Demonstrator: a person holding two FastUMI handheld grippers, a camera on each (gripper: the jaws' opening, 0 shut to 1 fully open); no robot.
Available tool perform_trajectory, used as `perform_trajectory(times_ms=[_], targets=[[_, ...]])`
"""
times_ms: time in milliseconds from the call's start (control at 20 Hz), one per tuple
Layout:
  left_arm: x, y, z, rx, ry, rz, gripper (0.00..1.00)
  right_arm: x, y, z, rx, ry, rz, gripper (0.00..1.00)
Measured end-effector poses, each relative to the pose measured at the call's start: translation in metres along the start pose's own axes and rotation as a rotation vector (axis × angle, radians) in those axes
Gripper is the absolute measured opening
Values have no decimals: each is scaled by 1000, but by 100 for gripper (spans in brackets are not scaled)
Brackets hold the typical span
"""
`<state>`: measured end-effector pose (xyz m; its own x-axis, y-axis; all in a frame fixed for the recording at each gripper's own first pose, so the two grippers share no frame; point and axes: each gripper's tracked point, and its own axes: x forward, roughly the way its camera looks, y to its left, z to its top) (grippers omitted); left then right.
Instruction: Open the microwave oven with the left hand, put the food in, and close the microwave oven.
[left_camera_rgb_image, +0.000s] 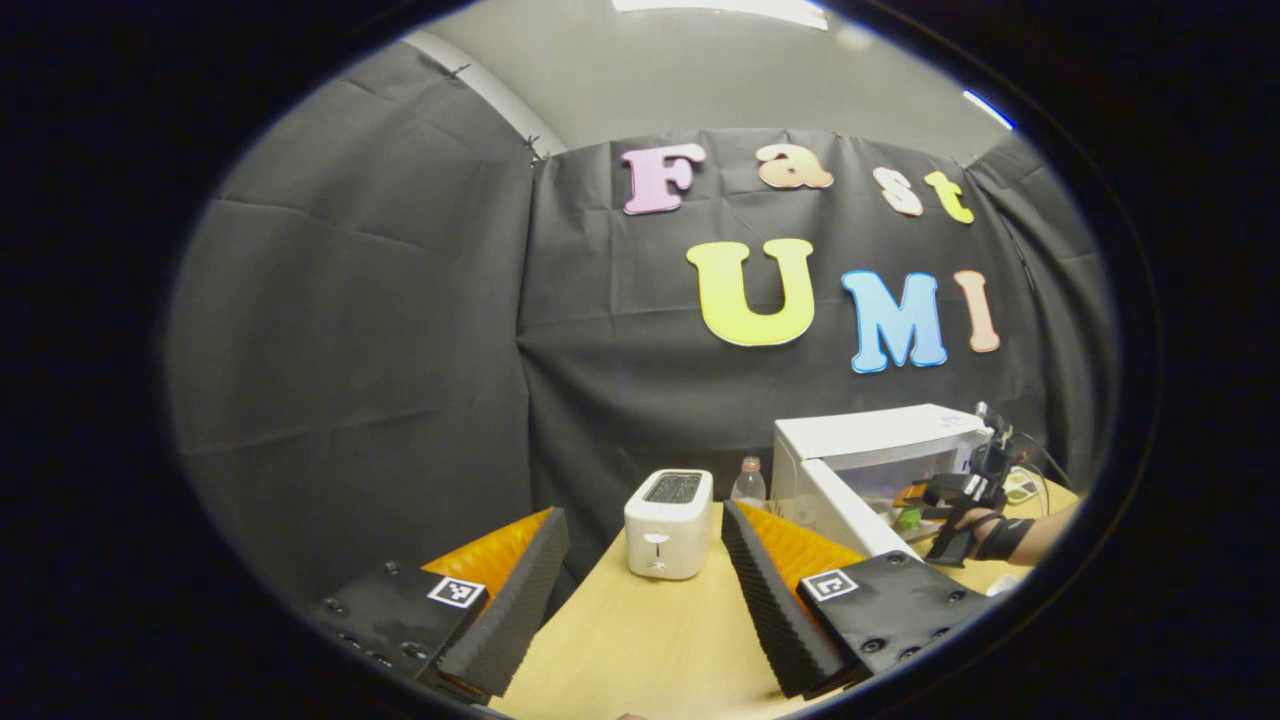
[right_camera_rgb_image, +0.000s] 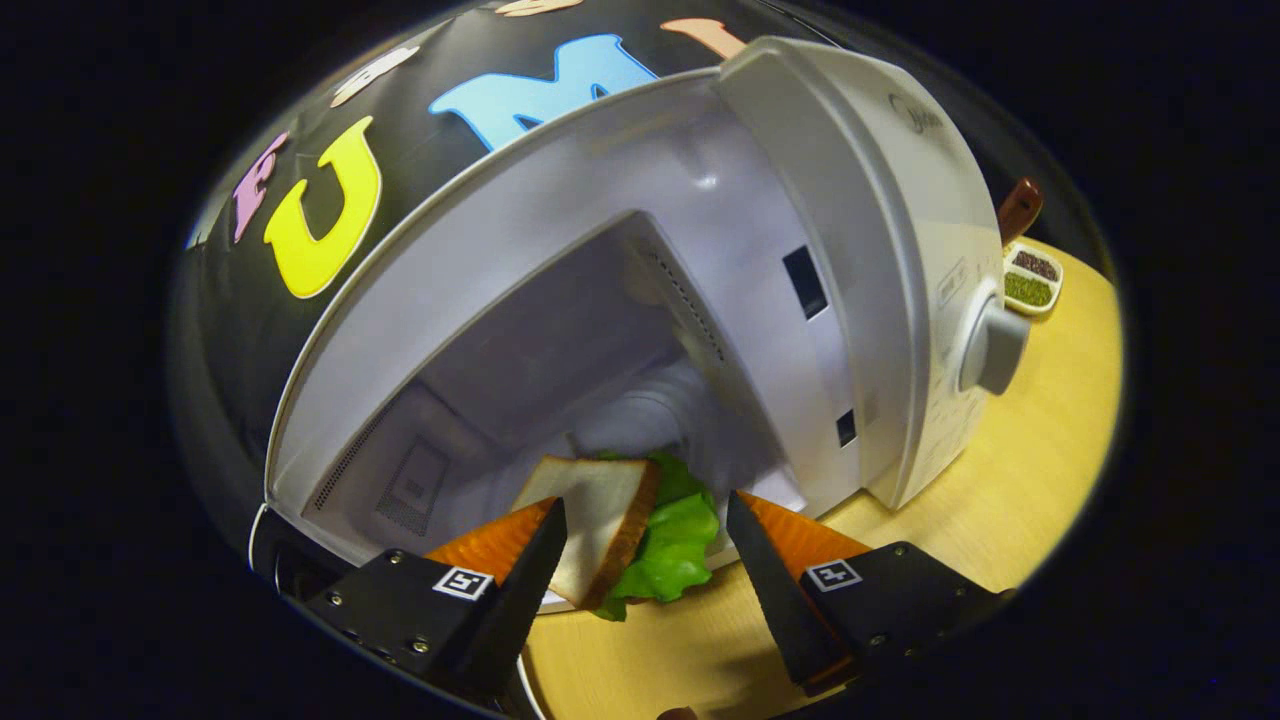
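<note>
The white microwave (left_camera_rgb_image: 880, 435) stands at the right of the table with its door (left_camera_rgb_image: 845, 510) swung open toward me. My left gripper (left_camera_rgb_image: 645, 520) hovers open over the table's left part, well away from the microwave, with nothing between its fingers. In the right gripper view the microwave's cavity (right_camera_rgb_image: 560, 370) gapes wide. A sandwich of white bread (right_camera_rgb_image: 600, 510) and green lettuce (right_camera_rgb_image: 680, 545) lies on a white plate (right_camera_rgb_image: 555, 600) at the cavity's mouth. My right gripper (right_camera_rgb_image: 645, 520) is open around the sandwich, and the bread lies close to one finger. A hand (left_camera_rgb_image: 1000, 535) holds that right gripper (left_camera_rgb_image: 965, 495) at the microwave's opening.
A white toaster (left_camera_rgb_image: 668, 525) and a small clear bottle (left_camera_rgb_image: 748, 485) stand on the wooden table (left_camera_rgb_image: 650, 640) left of the microwave. The control knob (right_camera_rgb_image: 990, 345) juts from the microwave's front. A small divided dish of seeds (right_camera_rgb_image: 1030, 280) sits behind it, beside a brown handle (right_camera_rgb_image: 1018, 208).
</note>
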<state>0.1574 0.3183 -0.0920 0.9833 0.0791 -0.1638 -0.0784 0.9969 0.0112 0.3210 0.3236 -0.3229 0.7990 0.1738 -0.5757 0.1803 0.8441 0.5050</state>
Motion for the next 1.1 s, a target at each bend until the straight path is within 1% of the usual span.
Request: perform_trajectory(times_ms=[250,500,550,600,700,850,900,950,1000,1100], targets=[[-2,-6,-18,-23,16,12,99,-43,-9,5,-170,-24,24,98],[-14,-5,-50,-39,61,66,100,-111,-4,21,-343,-107,97,98],[-18,-6,-58,-49,78,81,97,-125,-1,25,-370,-127,115,98],[-22,-6,-67,-60,89,94,97,-139,0,31,-397,-146,132,98],[-29,-12,-81,-77,120,105,100,-165,-1,41,-435,-175,157,98],[-38,-19,-98,-83,151,121,98,-198,-5,53,-440,-196,186,98],[-40,-21,-104,-85,156,125,96,-209,-5,56,-433,-204,195,98],[-44,-26,-110,-91,169,119,89,-218,-8,60,-422,-209,201,98],[-47,-33,-116,-98,183,110,86,-227,-9,63,-413,-214,210,98],[-48,-45,-133,-101,225,99,58,-245,-13,72,-409,-229,221,98]])
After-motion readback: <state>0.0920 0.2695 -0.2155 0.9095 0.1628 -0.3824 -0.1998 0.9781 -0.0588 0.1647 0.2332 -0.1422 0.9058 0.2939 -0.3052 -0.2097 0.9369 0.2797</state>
